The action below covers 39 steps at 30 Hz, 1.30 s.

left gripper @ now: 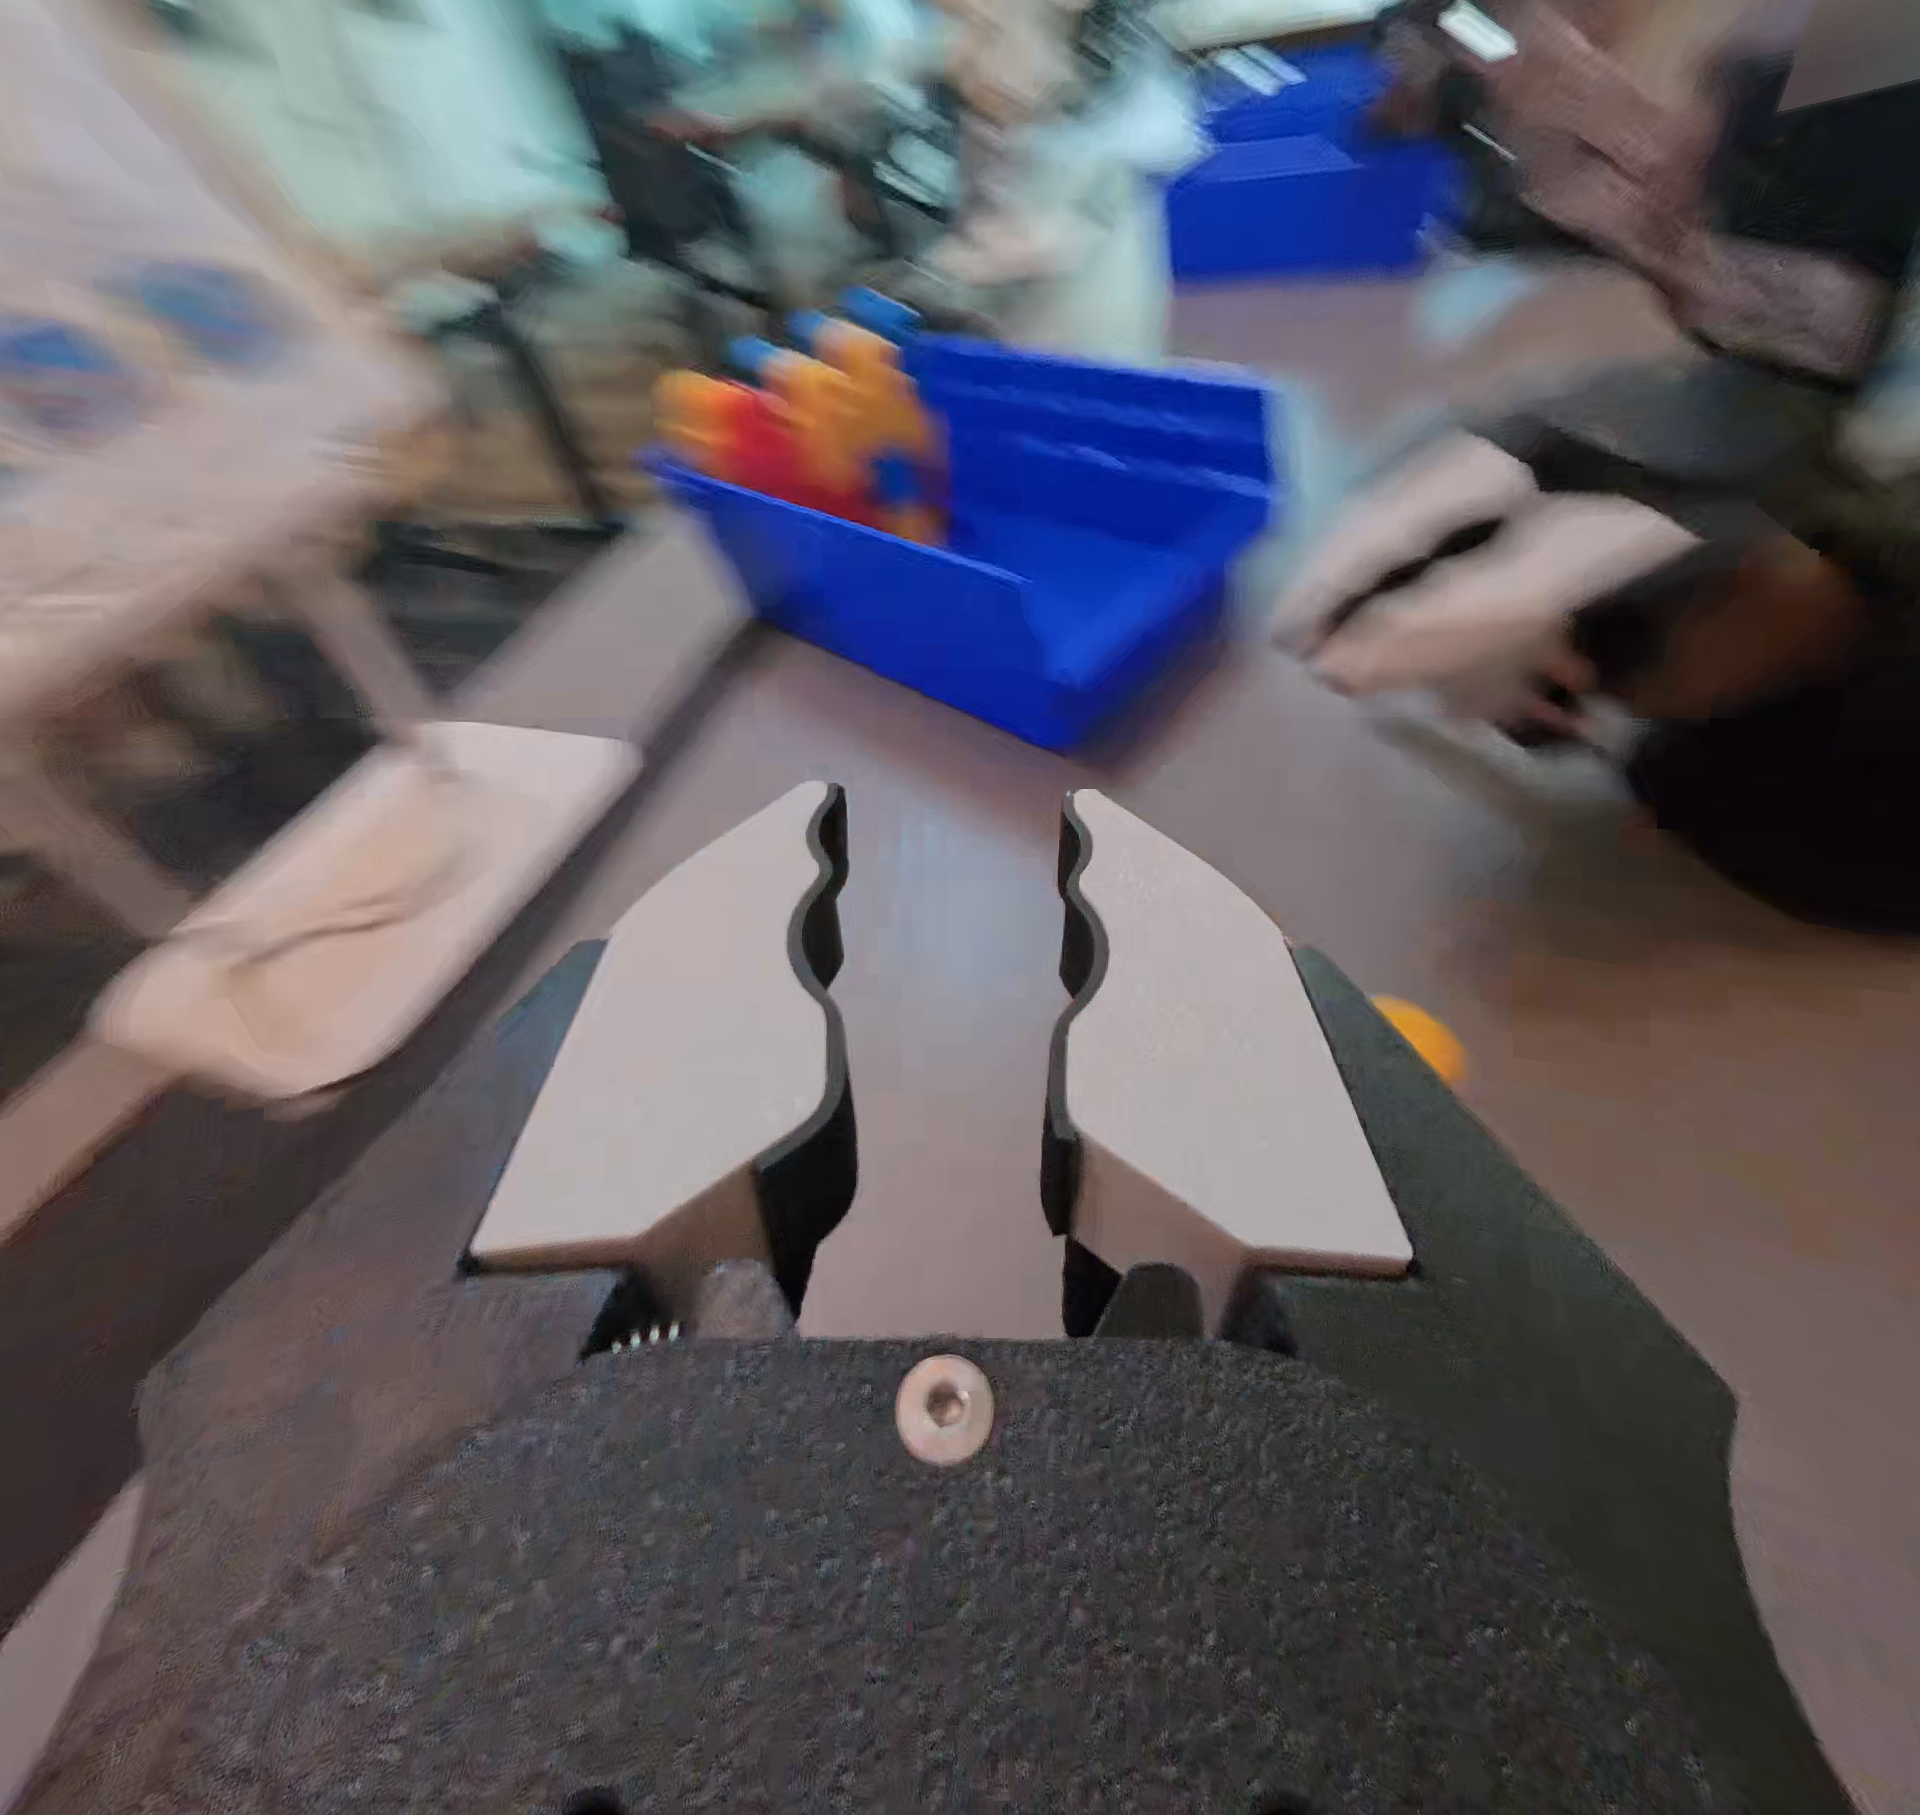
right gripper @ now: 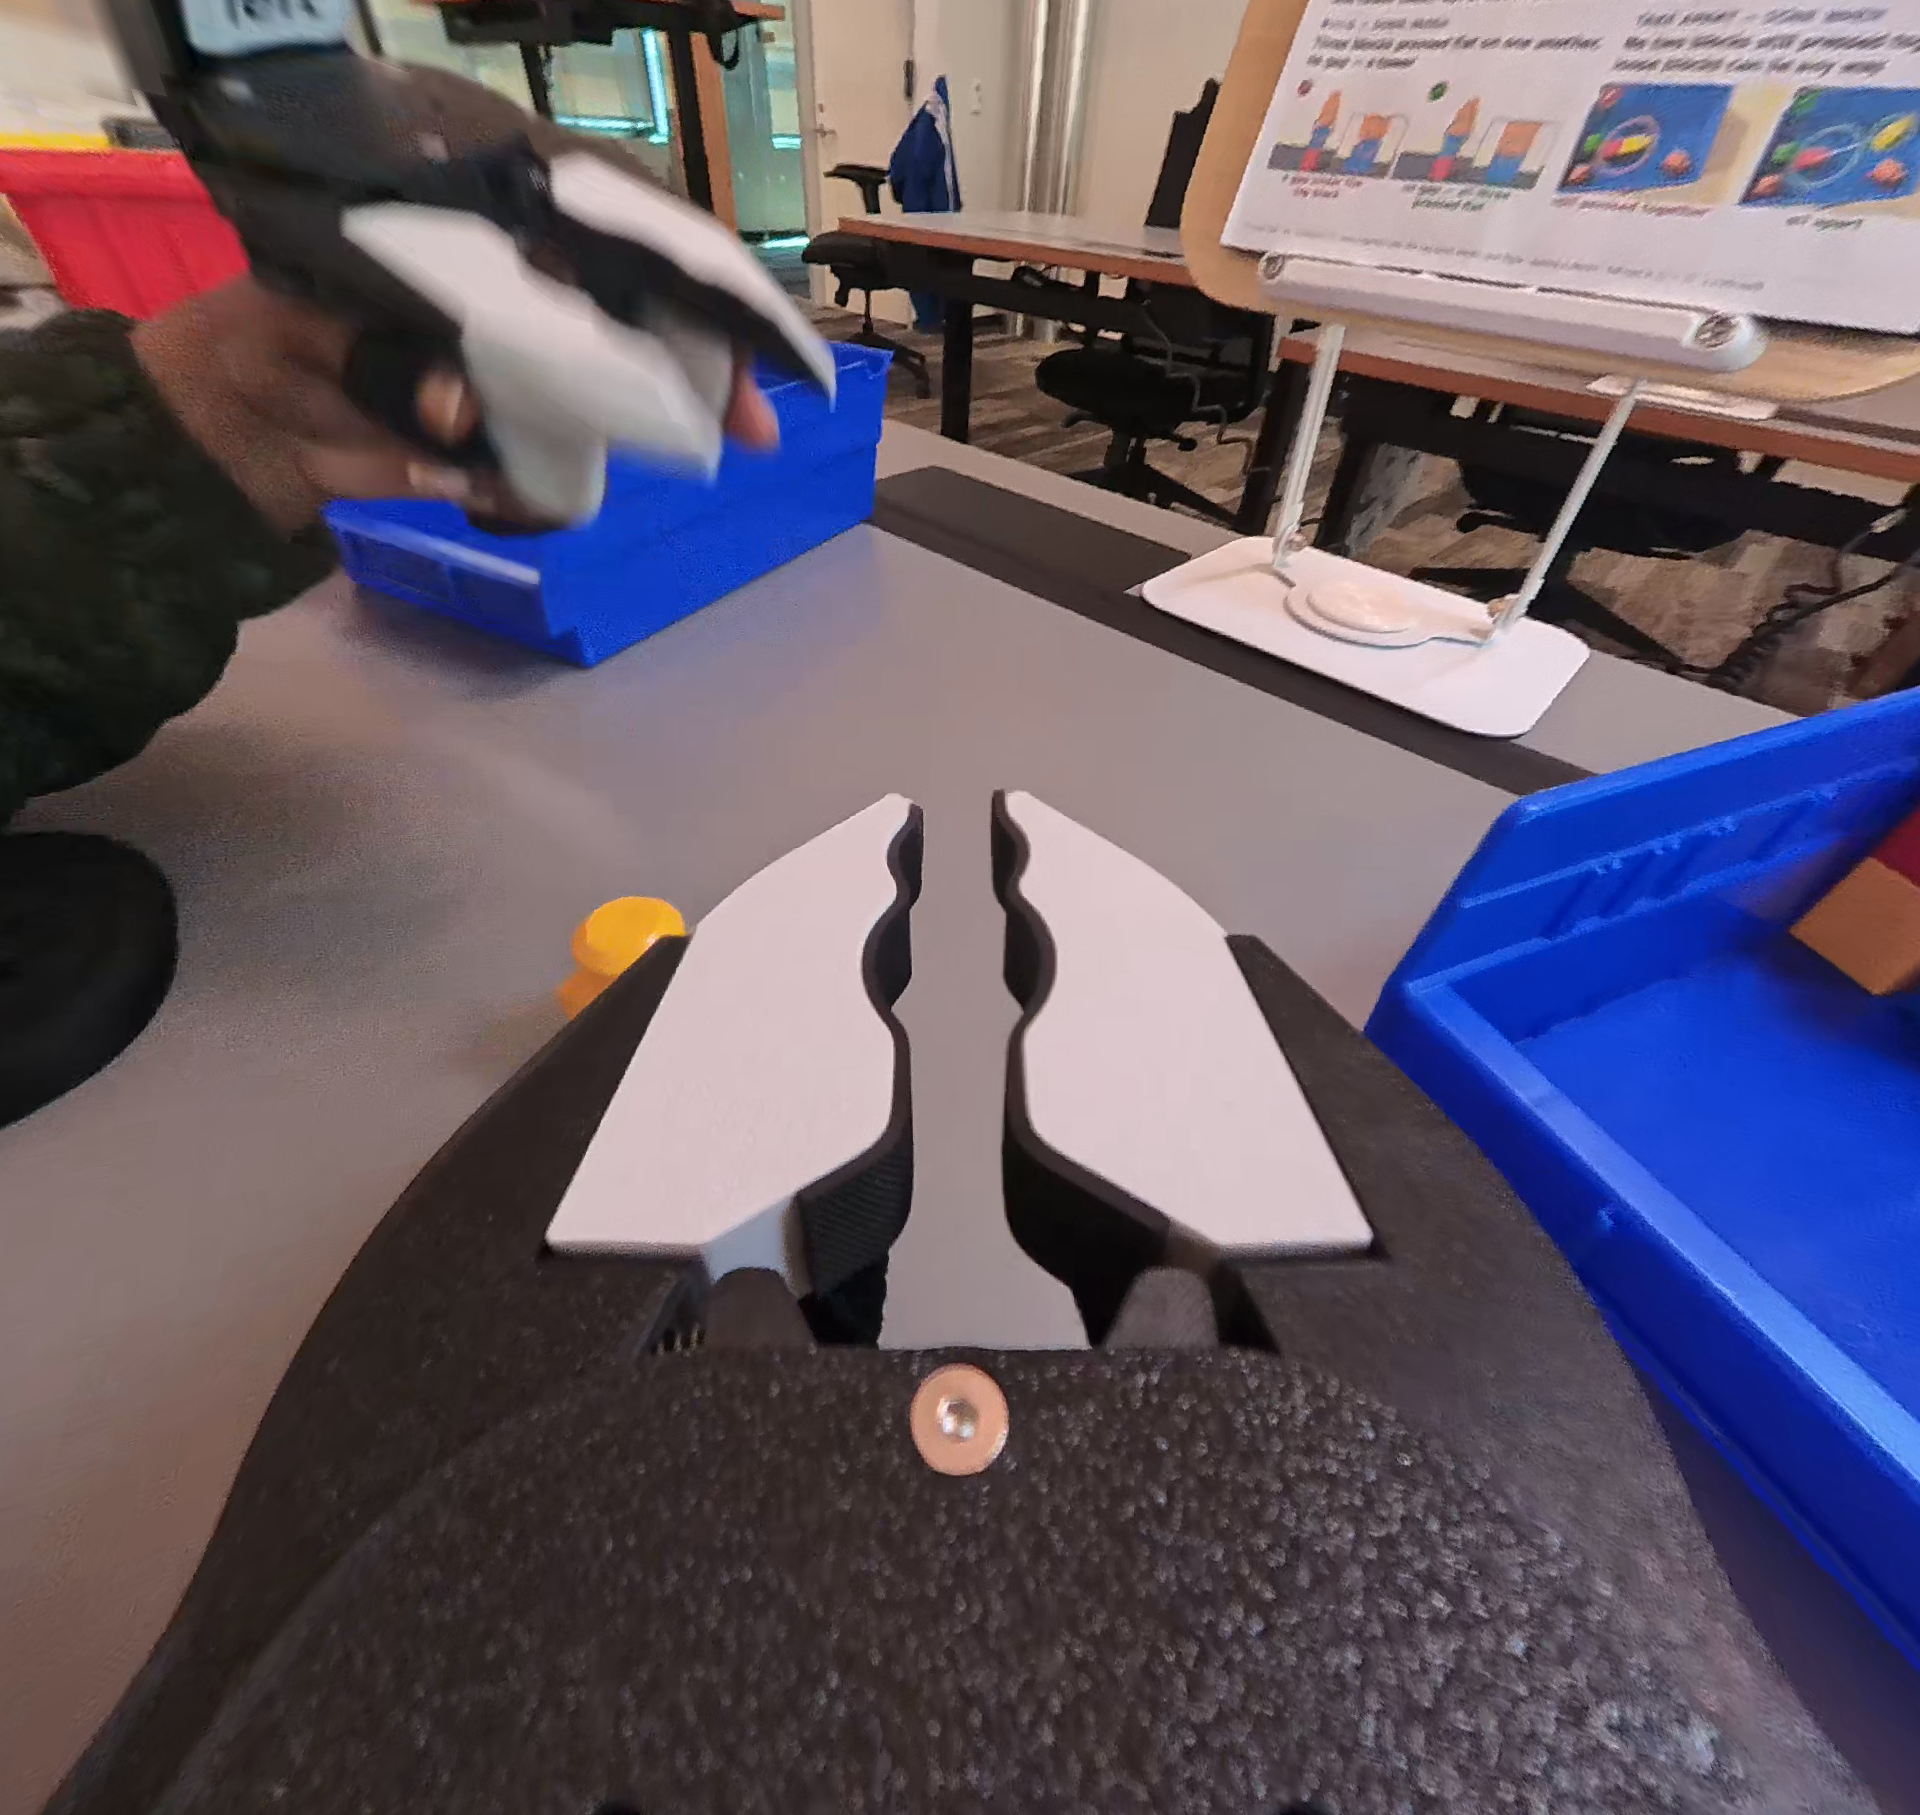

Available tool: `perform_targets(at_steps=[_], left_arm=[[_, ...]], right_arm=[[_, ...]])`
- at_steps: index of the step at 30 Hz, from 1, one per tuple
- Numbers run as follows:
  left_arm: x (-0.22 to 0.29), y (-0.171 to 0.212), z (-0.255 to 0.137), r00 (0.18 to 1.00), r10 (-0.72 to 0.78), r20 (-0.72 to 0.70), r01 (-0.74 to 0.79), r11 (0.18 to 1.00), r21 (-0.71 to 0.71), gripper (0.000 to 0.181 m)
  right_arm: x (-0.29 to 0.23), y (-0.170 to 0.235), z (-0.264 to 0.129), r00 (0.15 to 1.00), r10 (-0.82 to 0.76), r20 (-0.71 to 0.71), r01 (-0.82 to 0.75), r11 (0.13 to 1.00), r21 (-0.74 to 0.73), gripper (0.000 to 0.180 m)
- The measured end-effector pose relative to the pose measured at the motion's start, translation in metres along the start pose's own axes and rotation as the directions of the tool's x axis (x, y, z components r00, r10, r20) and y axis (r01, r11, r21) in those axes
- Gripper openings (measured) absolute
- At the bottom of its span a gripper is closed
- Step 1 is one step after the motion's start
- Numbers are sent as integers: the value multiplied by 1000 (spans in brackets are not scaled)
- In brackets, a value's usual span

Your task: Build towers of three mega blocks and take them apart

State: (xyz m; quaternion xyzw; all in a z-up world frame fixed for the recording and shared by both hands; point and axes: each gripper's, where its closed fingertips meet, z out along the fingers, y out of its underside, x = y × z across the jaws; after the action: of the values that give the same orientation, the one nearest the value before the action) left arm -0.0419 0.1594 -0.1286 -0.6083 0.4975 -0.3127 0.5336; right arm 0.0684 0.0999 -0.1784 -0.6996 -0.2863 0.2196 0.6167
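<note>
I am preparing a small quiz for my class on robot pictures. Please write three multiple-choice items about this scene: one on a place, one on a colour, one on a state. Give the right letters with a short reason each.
1. Where is the loose orange block?
A. on the table, left of the right gripper's fingers
B. inside the near bin
C. between the left gripper's fingers

2. What colour is the far bin?
A. green
B. blue
C. white

3. How is the right gripper?
A. shut on a block
B. shut on a bin wall
C. open, holding nothing

Answers:
1 A, it sits on the grey table beside the left finger.
2 B, its walls are plainly blue.
3 C, bare table shows through the gap between its fingers.
</note>
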Motion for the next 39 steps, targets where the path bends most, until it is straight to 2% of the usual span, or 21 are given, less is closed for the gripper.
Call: perform_targets(at_steps=[2,4,7,9,10,11,15,17,18,19,21,23,25,27,29,31,32,33,34,36,39], left_arm=[[-80,-18,-48,939,-97,330,52,988,145,35],[-149,-7,-107,783,-247,570,112,959,262,33],[-216,59,-173,522,-380,763,255,924,286,40],[-242,109,-197,377,-393,839,365,895,255,45],[-250,133,-201,330,-381,864,424,877,225,48],[-256,155,-200,306,-362,880,486,854,183,51],[-266,218,-185,318,-283,905,697,717,-20,70],[-271,235,-185,320,-228,919,737,670,-90,65],[-272,242,-184,336,-202,920,749,650,-131,49],[-273,246,-185,346,-166,923,746,645,-164,38],[-275,242,-190,341,-128,931,743,644,-183,37],[-275,219,-191,334,-151,930,692,709,-133,37],[-269,177,-189,350,-184,919,591,804,-64,37],[-247,116,-170,470,-217,855,422,907,-3,37],[-198,58,-131,692,-176,700,260,966,-14,37],[-121,24,-81,912,-103,397,151,984,-90,37],[-77,19,-60,975,-74,209,105,984,-143,37],[-37,23,-43,998,-48,47,57,976,-209,37],[-8,32,-28,998,-7,-55,-8,966,-260,37],[43,71,-4,967,36,-251,-132,917,-377,37],[83,132,15,908,15,-419,-242,835,-494,37]], right_arm=[[7,-3,-2,999,9,-45,-9,1000,19,16],[15,-5,-4,996,21,-85,-17,999,38,18],[19,-8,-6,992,1,-125,5,999,52,18],[18,-7,-5,992,-21,-127,26,999,45,18],[17,-5,-4,991,-29,-127,34,999,37,18],[16,-3,-2,992,-38,-123,41,999,25,18],[15,6,3,995,-28,-99,27,1000,-11,19],[13,4,3,997,-4,-79,3,1000,-5,18],[13,3,3,997,4,-72,-4,1000,0,18],[12,2,2,998,5,-69,-5,1000,2,18],[12,1,0,998,0,-69,1,1000,5,18],[11,-1,-2,998,1,-61,-1,1000,11,18],[8,-4,-3,999,7,-50,-6,1000,21,18],[6,-5,-3,999,6,-41,-5,1000,25,18],[6,-4,-2,999,0,-44,1,1000,18,18],[7,-1,-1,999,-1,-49,1,1000,7,18],[7,0,0,999,1,-51,-1,1000,4,18],[8,1,0,998,4,-55,-4,1000,1,18],[9,2,0,998,9,-58,-9,1000,-1,18],[11,3,0,998,20,-63,-20,1000,-4,18],[14,5,-1,997,31,-74,-32,999,-9,18]])
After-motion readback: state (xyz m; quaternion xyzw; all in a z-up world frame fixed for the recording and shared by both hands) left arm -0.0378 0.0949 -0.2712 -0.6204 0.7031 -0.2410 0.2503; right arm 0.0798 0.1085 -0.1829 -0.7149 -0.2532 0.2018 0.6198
